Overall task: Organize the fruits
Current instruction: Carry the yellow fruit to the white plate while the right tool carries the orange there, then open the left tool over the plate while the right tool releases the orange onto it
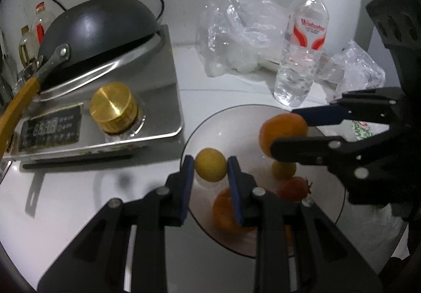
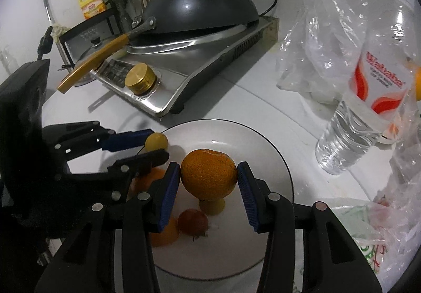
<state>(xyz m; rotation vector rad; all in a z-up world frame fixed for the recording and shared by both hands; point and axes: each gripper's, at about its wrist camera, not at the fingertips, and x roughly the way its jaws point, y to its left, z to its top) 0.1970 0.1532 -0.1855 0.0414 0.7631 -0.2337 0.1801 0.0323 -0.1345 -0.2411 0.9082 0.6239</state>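
The orange (image 2: 208, 174) sits between the blue pads of the right gripper (image 2: 209, 182), which is clamped on its two sides and holds it above the plate (image 2: 273, 158). In the left wrist view the same orange (image 1: 282, 132) shows between that gripper's (image 1: 289, 129) two fingers, over the far right part of the plate (image 1: 200, 132).

The left gripper (image 1: 210, 169) is closed on a small yellow fruit (image 1: 210, 168), its pads pressing each side; the fruit hangs above the plate's left edge. From the right wrist view this yellow fruit (image 2: 156, 142) appears at the tips of the left gripper (image 2: 154, 144), near the plate's rim.

On the plate lie three more fruits: a second small yellow fruit (image 2: 212, 206) just under the held orange, a red tomato (image 2: 193, 222) beside it, and another orange (image 2: 164, 232) partly hidden behind the right gripper's left finger.

The plate stands on a white bench (image 1: 65, 200). Behind it to the left is a steel induction cooker (image 1: 163, 98) with a gold knob (image 1: 113, 107) and a dark display, and a black wok (image 1: 100, 27) with a wooden handle lies upside down on it. To the right of the plate a clear water bottle (image 1: 302, 50) with a red and white label stands upright, with crumpled clear plastic bags (image 1: 236, 29) behind and beside it. A yellow bottle (image 2: 90, 2) stands at the far wall.
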